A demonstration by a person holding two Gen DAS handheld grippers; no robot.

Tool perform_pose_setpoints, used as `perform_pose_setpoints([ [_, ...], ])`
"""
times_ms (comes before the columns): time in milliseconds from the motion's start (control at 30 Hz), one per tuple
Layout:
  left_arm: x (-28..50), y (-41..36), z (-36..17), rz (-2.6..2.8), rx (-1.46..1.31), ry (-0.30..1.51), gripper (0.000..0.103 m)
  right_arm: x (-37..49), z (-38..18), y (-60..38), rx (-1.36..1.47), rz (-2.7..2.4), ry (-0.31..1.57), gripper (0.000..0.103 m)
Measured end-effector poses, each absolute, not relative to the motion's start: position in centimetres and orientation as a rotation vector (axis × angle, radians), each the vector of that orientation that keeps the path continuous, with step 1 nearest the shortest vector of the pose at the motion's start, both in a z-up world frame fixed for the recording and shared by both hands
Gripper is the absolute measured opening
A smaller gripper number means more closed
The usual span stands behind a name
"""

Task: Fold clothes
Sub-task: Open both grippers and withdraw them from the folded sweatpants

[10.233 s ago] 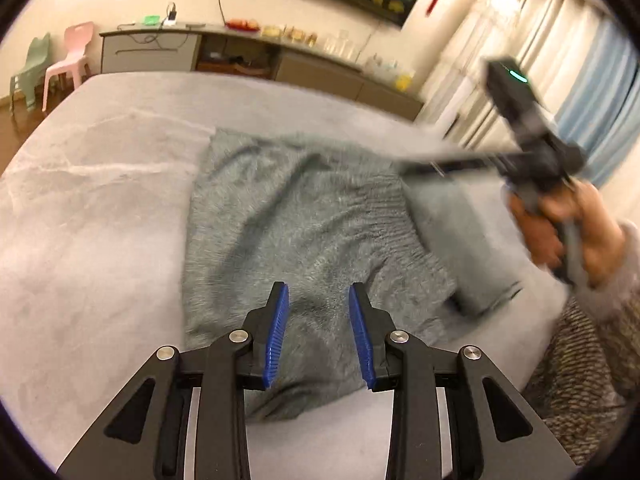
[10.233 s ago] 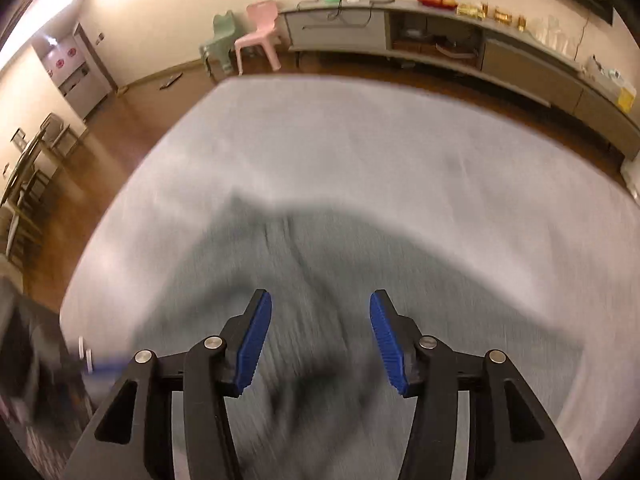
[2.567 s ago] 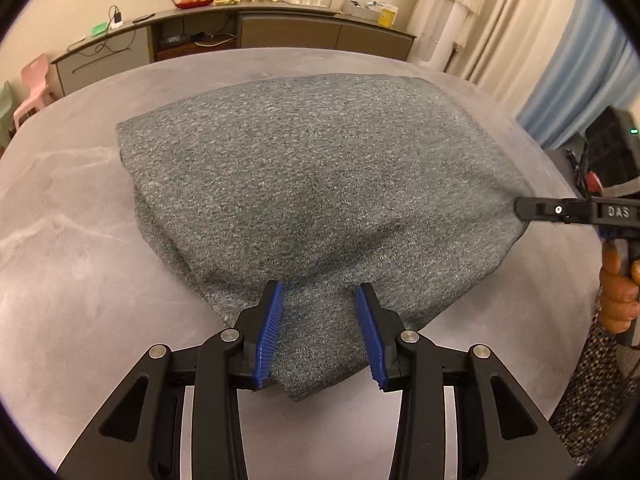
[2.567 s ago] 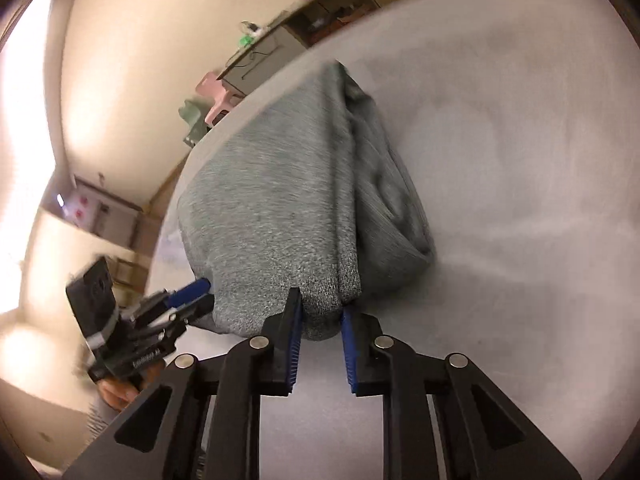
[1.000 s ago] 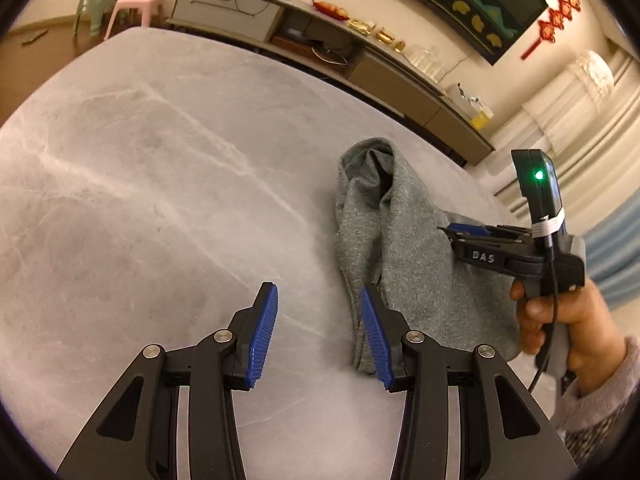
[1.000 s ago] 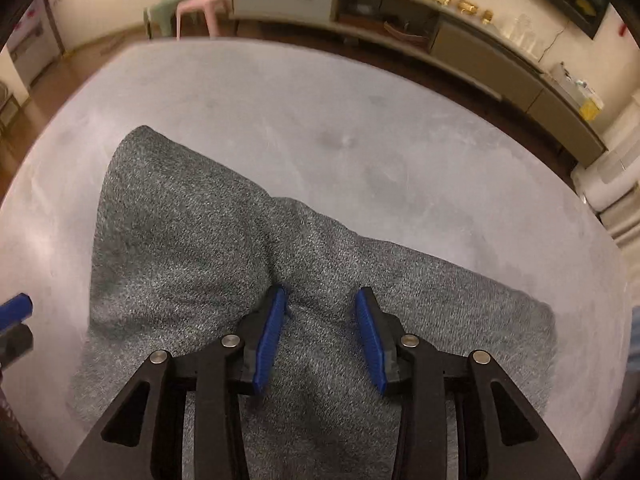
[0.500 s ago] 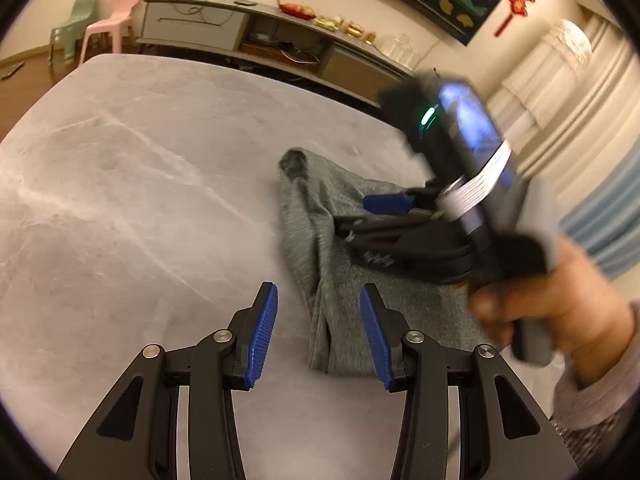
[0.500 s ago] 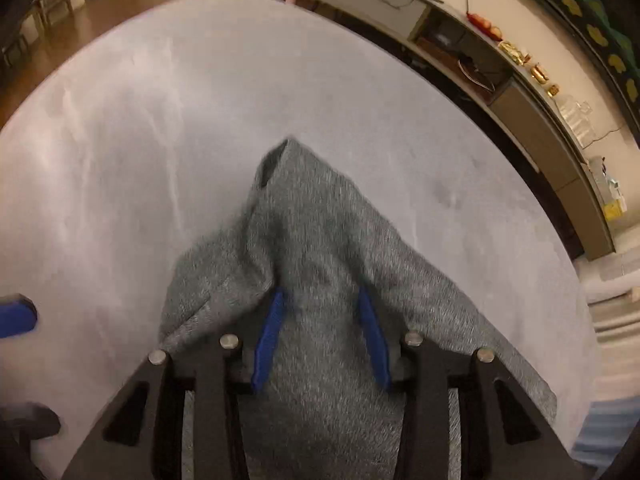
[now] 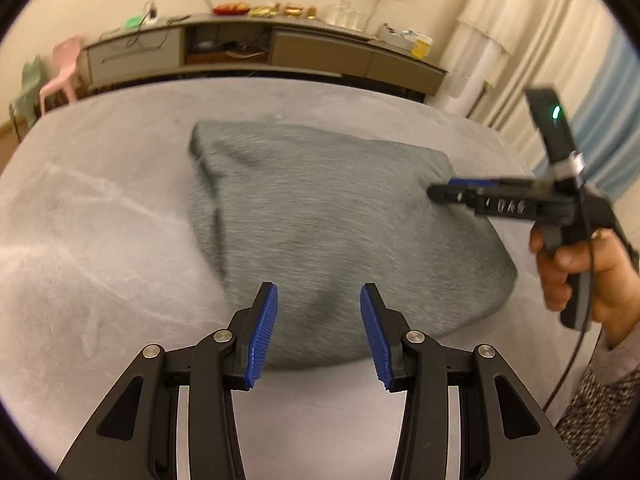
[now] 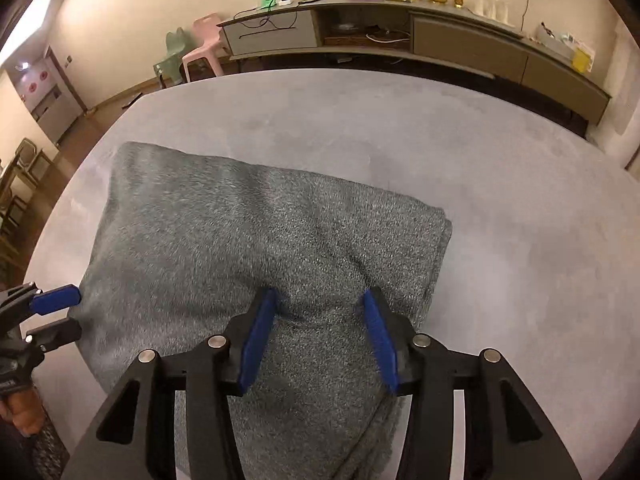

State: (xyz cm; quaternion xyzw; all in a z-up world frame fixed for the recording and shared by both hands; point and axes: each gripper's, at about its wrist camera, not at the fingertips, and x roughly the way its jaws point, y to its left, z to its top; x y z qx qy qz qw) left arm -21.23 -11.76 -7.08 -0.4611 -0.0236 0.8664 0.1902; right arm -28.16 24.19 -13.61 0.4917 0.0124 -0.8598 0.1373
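A grey knit sweater (image 9: 328, 216) lies folded into a thick block on the grey table (image 9: 100, 240). My left gripper (image 9: 319, 288) hangs open just above the sweater's near edge, nothing pinched between its blue pads. In the right wrist view it shows at the sweater's left edge (image 10: 60, 316). My right gripper (image 10: 318, 312) rests its fingertips on the folded sweater (image 10: 224, 232) near its right end. Its jaws are opening, with a low ridge of knit between the pads. The left wrist view shows a hand (image 9: 576, 276) holding the right gripper (image 9: 440, 188) at the sweater's far right corner.
A long low sideboard (image 10: 400, 36) with small items on top runs along the back wall. Beside it stand a pink chair (image 10: 202, 48) and a green one (image 10: 172, 54). Curtains (image 9: 600, 92) hang at the right. The table's rounded far edge (image 10: 360, 74) lies well beyond the sweater.
The sweater, bunched narrow a second ago, now lies as a wide flat block. My right gripper came down onto it and its jaws widened. My left gripper swung over to the near edge.
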Motion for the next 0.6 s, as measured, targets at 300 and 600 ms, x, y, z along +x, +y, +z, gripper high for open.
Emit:
perform_pose_setpoints([
  [300, -19.0, -9.6, -7.1, 2.455, -1.312, 0.039, 0.054, -14.6, -11.4, 25.2, 1.322, -2.511, -0.169, 0.057],
  [600, -21.2, -11.3, -9.0, 2.537, -1.365, 0.011, 0.054, -14.4, -12.4, 22.0, 1.402, -2.518, 0.122, 0.057],
])
